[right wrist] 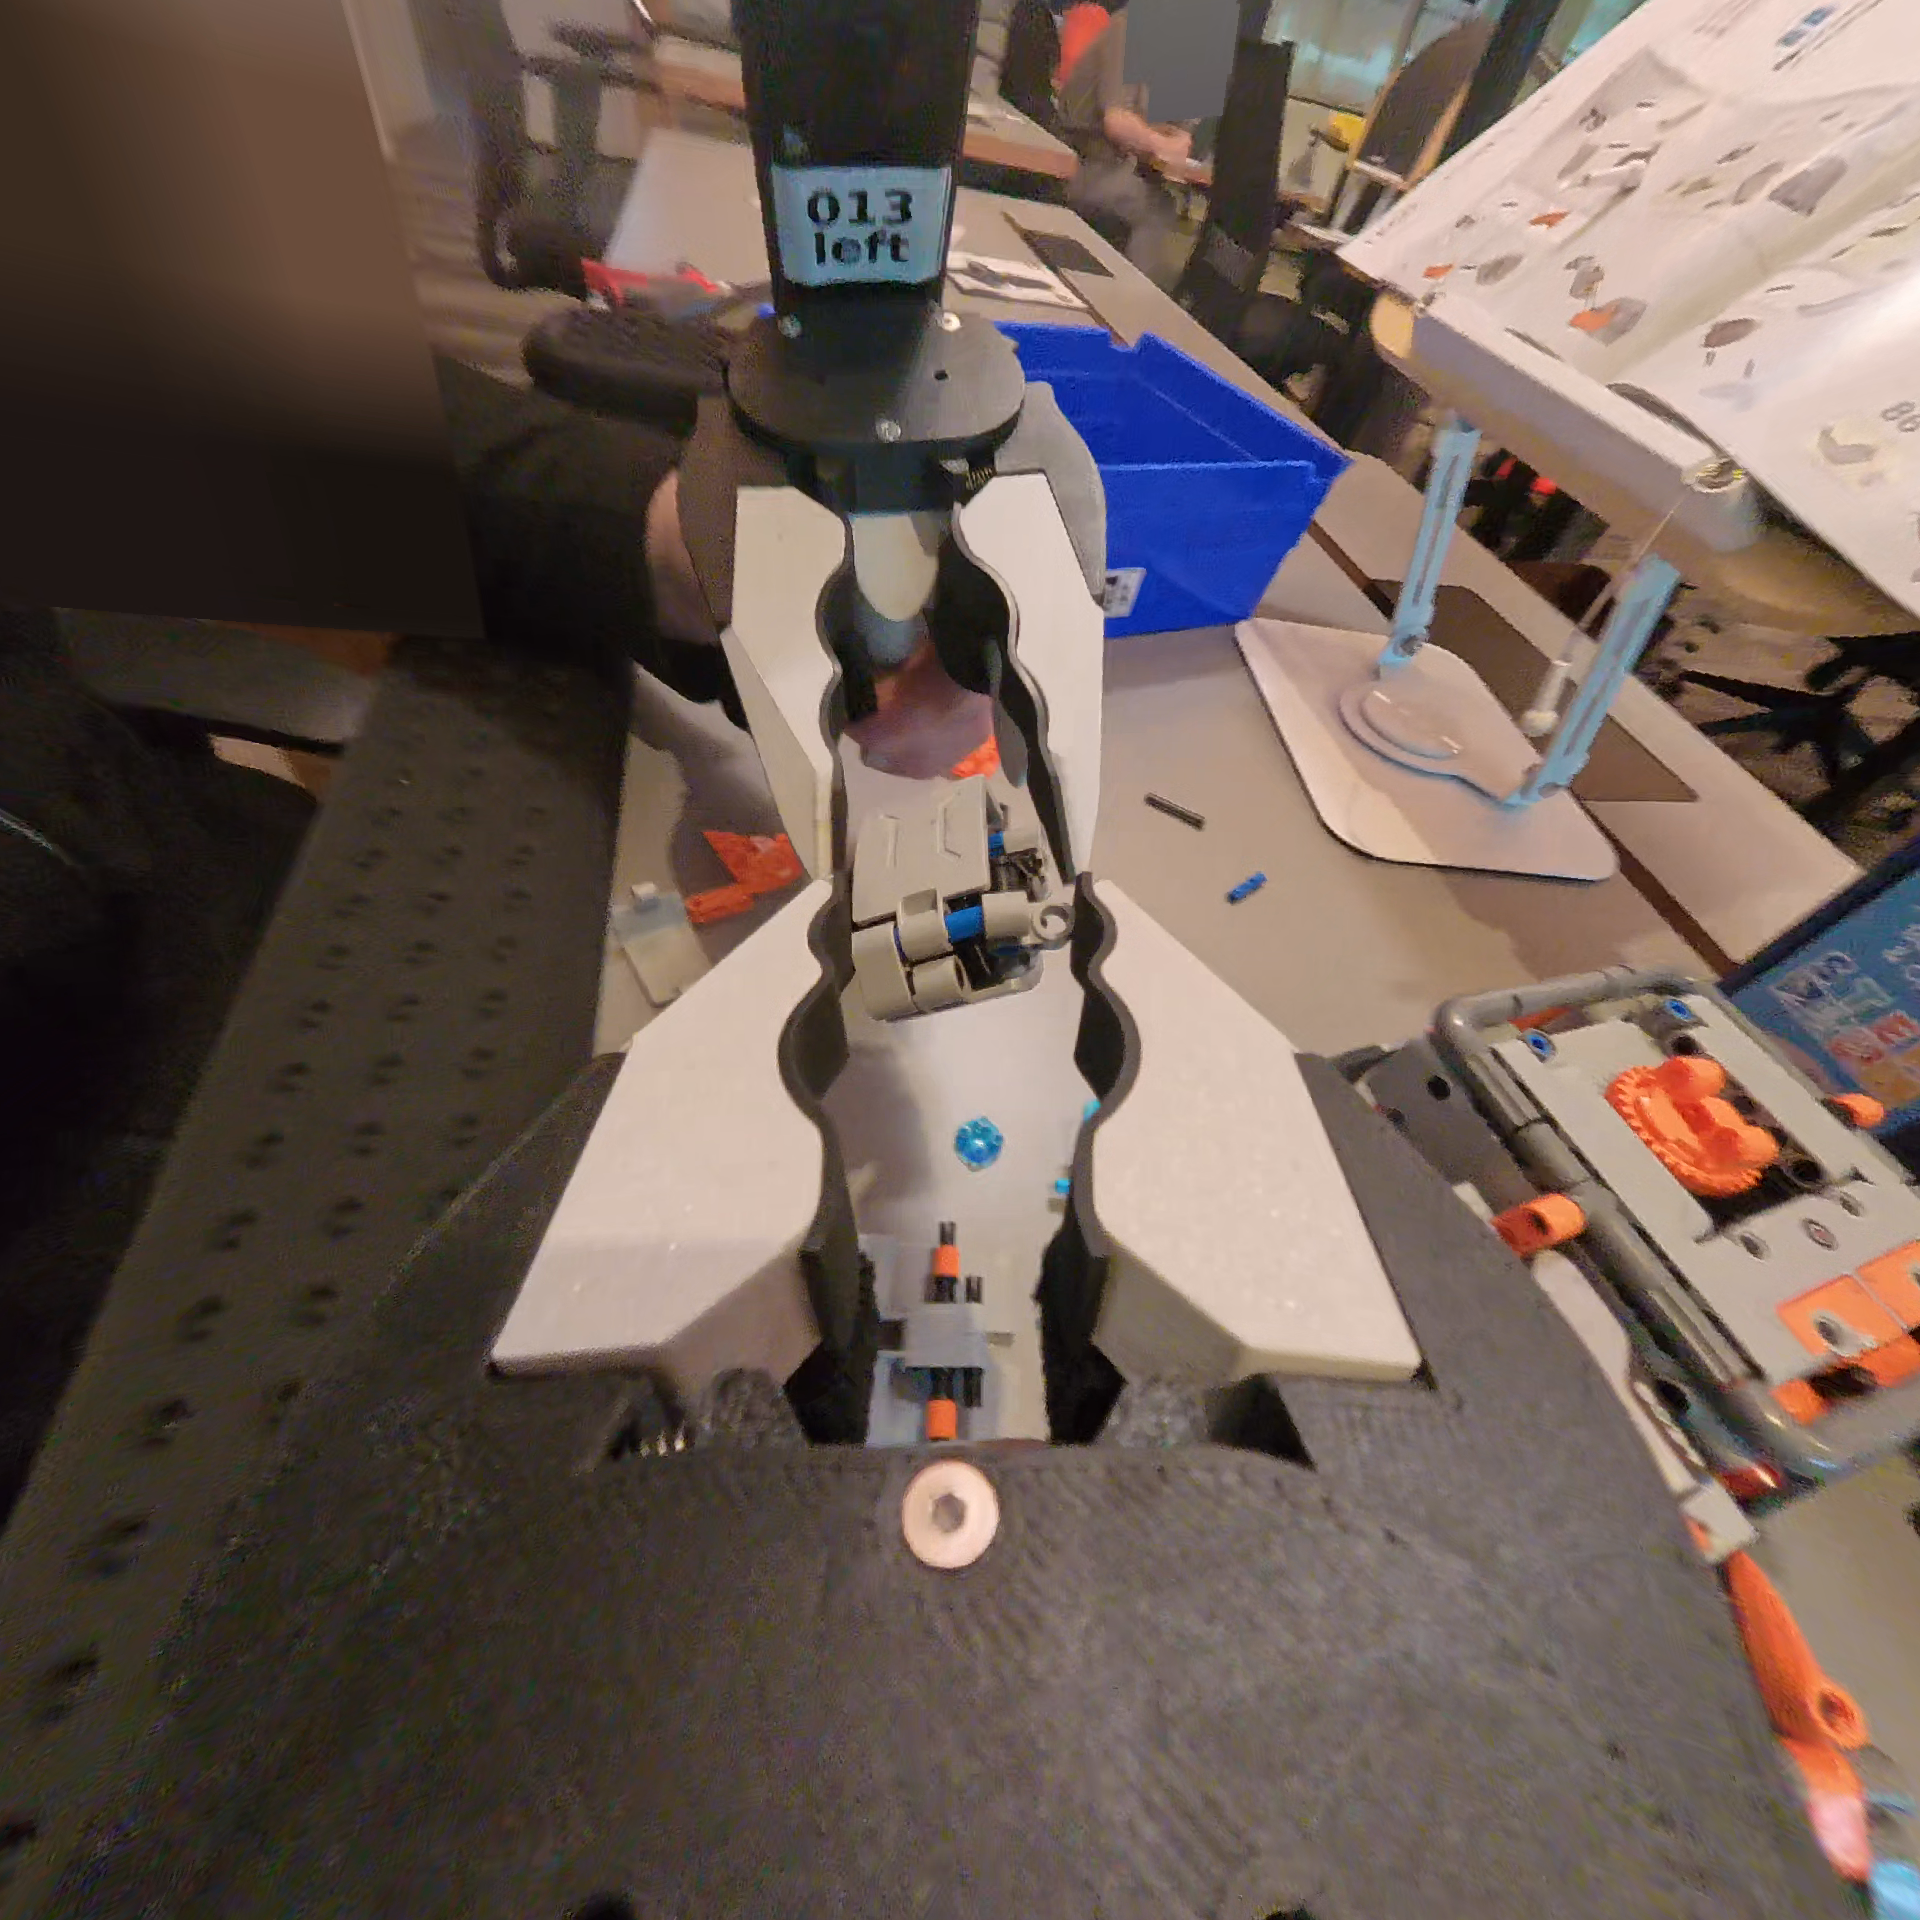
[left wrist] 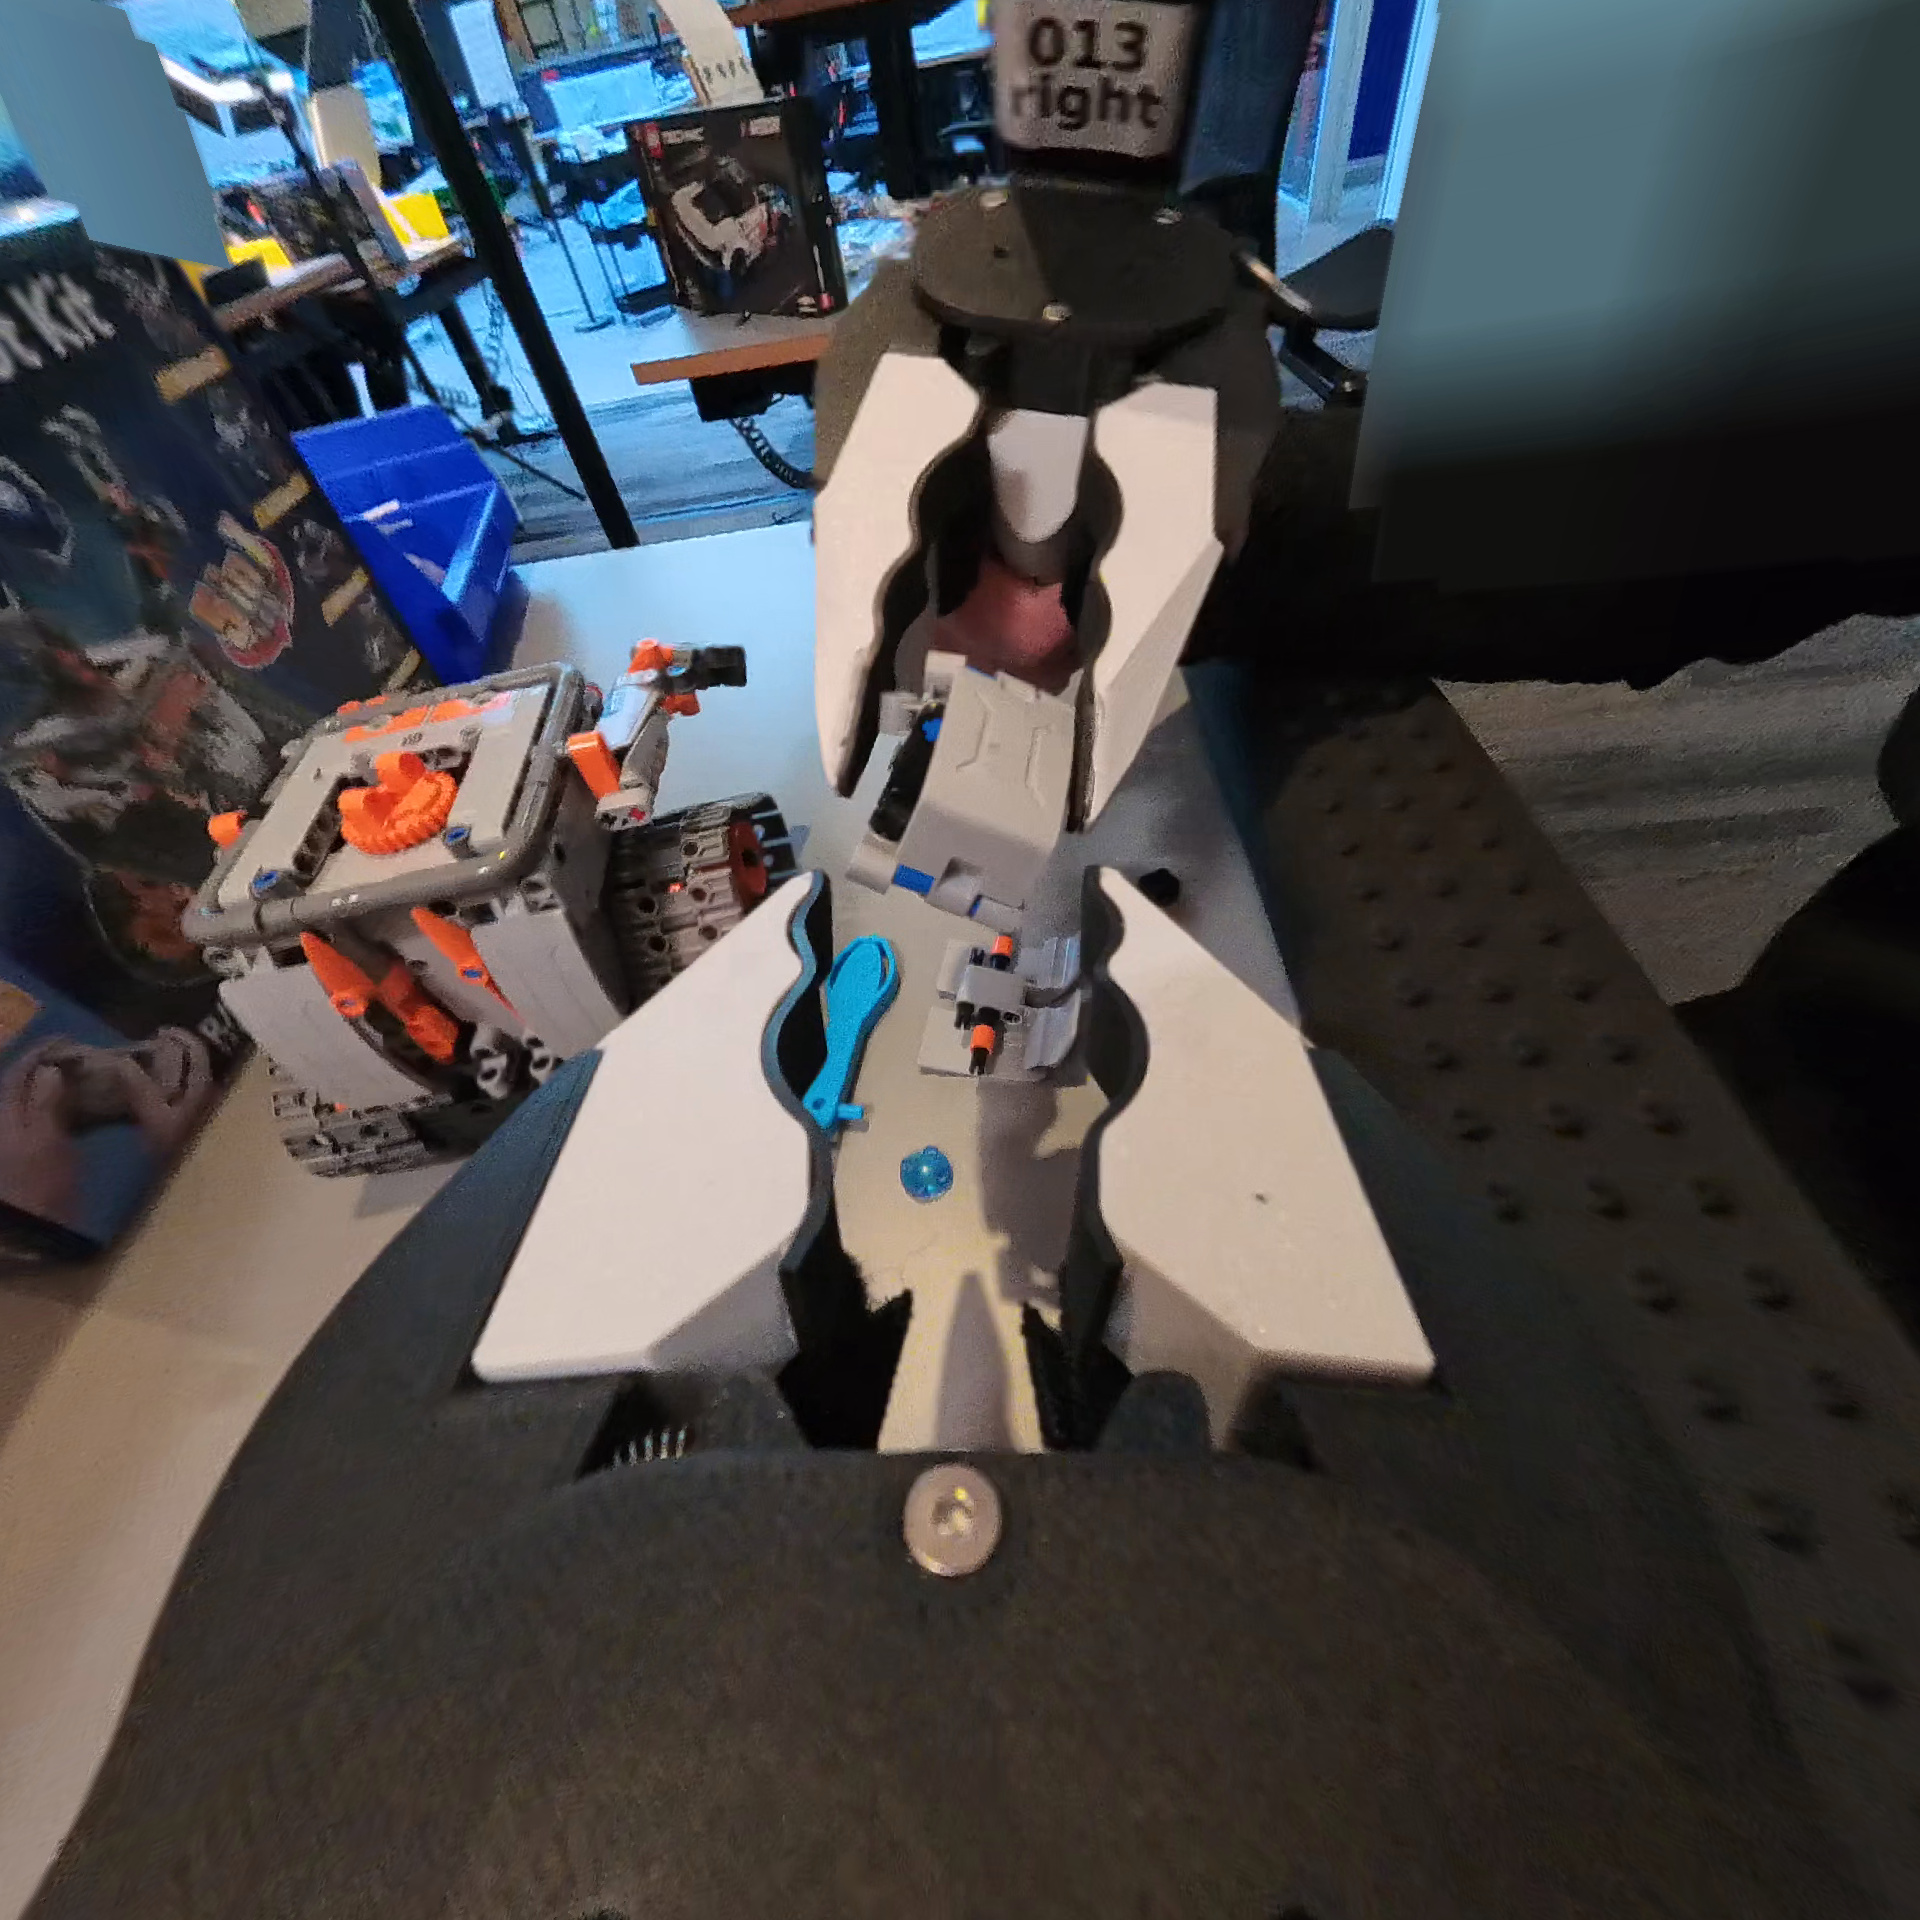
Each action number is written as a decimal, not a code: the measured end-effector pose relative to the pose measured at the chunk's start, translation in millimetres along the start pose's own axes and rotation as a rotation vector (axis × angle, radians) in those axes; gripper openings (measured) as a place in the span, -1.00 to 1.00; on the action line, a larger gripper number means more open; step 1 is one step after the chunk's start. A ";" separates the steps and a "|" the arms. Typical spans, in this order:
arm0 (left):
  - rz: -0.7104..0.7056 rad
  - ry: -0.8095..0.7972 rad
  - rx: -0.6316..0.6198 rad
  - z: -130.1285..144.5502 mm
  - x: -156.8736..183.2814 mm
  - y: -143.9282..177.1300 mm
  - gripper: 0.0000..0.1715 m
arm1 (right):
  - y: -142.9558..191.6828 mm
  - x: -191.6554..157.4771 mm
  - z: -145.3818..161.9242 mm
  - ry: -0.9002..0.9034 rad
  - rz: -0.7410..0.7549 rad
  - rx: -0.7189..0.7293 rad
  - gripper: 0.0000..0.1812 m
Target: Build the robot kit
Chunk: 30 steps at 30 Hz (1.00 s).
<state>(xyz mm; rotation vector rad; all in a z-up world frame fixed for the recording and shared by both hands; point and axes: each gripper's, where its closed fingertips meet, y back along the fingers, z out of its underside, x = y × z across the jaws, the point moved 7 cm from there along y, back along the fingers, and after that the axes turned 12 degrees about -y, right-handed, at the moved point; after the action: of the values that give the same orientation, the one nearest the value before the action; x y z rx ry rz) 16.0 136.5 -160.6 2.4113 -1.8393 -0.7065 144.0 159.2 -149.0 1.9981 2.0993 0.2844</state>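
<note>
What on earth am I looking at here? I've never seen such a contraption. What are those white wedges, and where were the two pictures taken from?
There is no robot here. A person holds a pincer-like tool in each hand, and each tool has its own camera looking along its two white fingers. The left gripper fills the bottom of the left wrist view, and the right gripper does the same in the right wrist view. They point at each other, so each also appears at the top of the other's picture.

Where they meet is a small grey brick assembly between the fingers. I cannot tell which tool grips it.

On the table lie a blue spoon-shaped piece, a round clear-blue stud and a small grey part with orange pins. Beside them stand a large grey-and-orange brick model and a blue bin.
</note>
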 end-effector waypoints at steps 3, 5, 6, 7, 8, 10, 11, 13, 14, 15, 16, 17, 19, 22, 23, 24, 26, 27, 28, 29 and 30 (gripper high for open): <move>-0.048 -0.070 0.017 -6.5 3.4 -2.4 -0.57 | -1.0 -2.7 -0.9 -0.014 -0.026 0.005 -0.56; -0.031 -0.052 0.051 -7.6 4.4 -1.9 -0.58 | -0.4 -4.0 -2.4 -0.031 -0.041 0.016 -0.56; -0.022 -0.037 0.054 -6.1 4.7 -2.3 -0.59 | -0.8 -4.1 -2.0 -0.037 -0.045 0.011 -0.56; -0.017 -0.039 0.057 -5.5 5.5 -2.2 -0.61 | -1.1 -4.0 -1.8 -0.046 -0.052 0.012 -0.56; -0.027 -0.044 0.058 -6.2 5.8 -1.8 -0.62 | -0.9 -3.9 -2.3 -0.049 -0.053 0.019 -0.56; -0.020 -0.016 0.063 -8.5 6.6 -1.8 -0.63 | 0.4 -4.5 -4.0 -0.048 -0.061 0.025 -0.56; -0.029 -0.012 0.070 -8.6 6.2 -1.8 -0.64 | 0.4 -4.5 -4.7 -0.038 -0.045 0.028 -0.56; -0.017 -0.001 0.073 -5.9 5.6 -1.6 -0.65 | -0.1 -6.0 -5.9 0.006 0.001 0.020 -0.56; -0.022 0.010 0.085 -6.5 4.8 -1.7 -0.65 | 0.8 -5.8 -7.9 0.011 0.018 0.032 -0.55; -0.015 0.024 0.087 -7.3 4.3 -1.8 -0.66 | 1.6 -5.8 -9.5 0.019 0.031 0.044 -0.56; -0.013 0.030 0.092 -7.9 3.7 -1.2 -0.67 | 2.3 -5.9 -10.5 0.032 0.045 0.050 -0.56; -0.021 0.031 0.097 -7.9 2.8 -0.5 -0.67 | 3.5 -5.1 -10.7 0.041 0.057 0.050 -0.57; -0.028 0.045 0.090 -6.2 0.3 0.8 -0.67 | 7.9 -4.0 -11.5 0.048 0.068 0.069 -0.57; -0.033 0.048 0.087 -5.4 -1.6 2.6 -0.68 | 10.6 -4.9 -11.8 0.064 0.067 0.067 -0.68; -0.032 0.041 0.083 -4.9 -1.3 2.4 -0.68 | 10.4 -4.8 -11.0 0.059 0.060 0.058 -0.69; -0.027 0.042 0.082 -4.5 -0.7 1.7 -0.68 | 10.8 -4.7 -10.6 0.059 0.055 0.051 -0.69; -0.025 0.042 0.086 -5.7 -0.2 1.2 -0.68 | 11.8 -4.4 -10.5 0.039 0.037 0.062 -0.70; -0.025 0.041 0.079 -5.6 0.3 0.4 -0.68 | 12.1 -5.2 -10.3 0.056 0.049 0.051 -0.71; -0.026 0.039 0.075 -5.2 0.5 0.2 -0.68 | 11.7 -7.2 -10.8 0.088 0.069 0.044 -0.72; -0.011 0.048 0.087 -5.7 1.0 1.1 -0.69 | 11.6 -9.1 -11.8 0.104 0.068 0.052 -0.72; 0.004 0.062 0.095 -6.5 0.9 1.2 -0.69 | 12.0 -9.5 -12.7 0.107 0.063 0.055 -0.73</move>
<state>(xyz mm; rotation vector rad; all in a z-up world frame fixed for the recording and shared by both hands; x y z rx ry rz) 17.5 133.7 -154.6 2.4548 -1.8951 -0.5502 152.1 150.5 -133.0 2.1286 2.1318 0.3561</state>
